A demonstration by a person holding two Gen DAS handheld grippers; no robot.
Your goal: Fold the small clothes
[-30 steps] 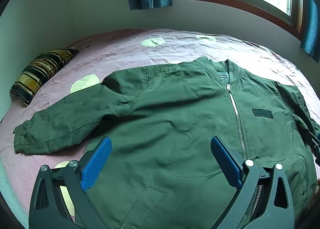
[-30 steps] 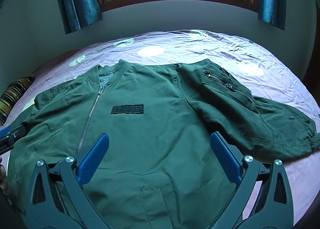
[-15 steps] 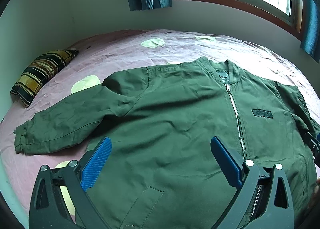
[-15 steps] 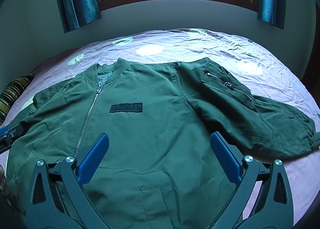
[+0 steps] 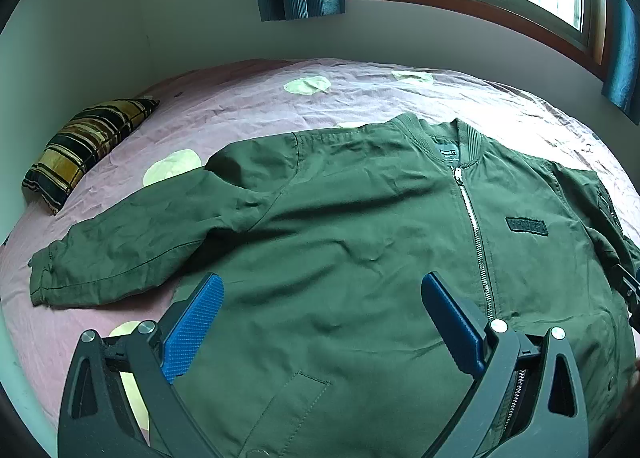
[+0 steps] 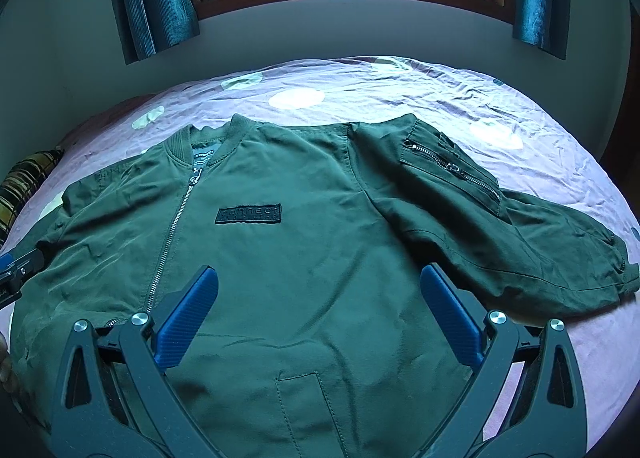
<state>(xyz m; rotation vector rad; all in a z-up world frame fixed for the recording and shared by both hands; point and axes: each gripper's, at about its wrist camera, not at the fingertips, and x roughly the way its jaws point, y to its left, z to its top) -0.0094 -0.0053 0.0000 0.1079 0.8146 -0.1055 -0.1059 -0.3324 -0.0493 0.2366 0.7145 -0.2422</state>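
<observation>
Green bomber jacket (image 5: 360, 242) lies flat, zipped, sleeves spread on the pink bed (image 5: 248, 110). Left gripper (image 5: 320, 322) and right gripper (image 6: 320, 310) hover above it, jaws wide apart, holding nothing.

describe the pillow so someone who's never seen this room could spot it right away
Start at the pink bed with the green jacket spread across it. Look past the jacket's outstretched sleeve to the bed's corner by the wall. The pillow lies there, the only thing striped in yellow and black plaid.
</observation>
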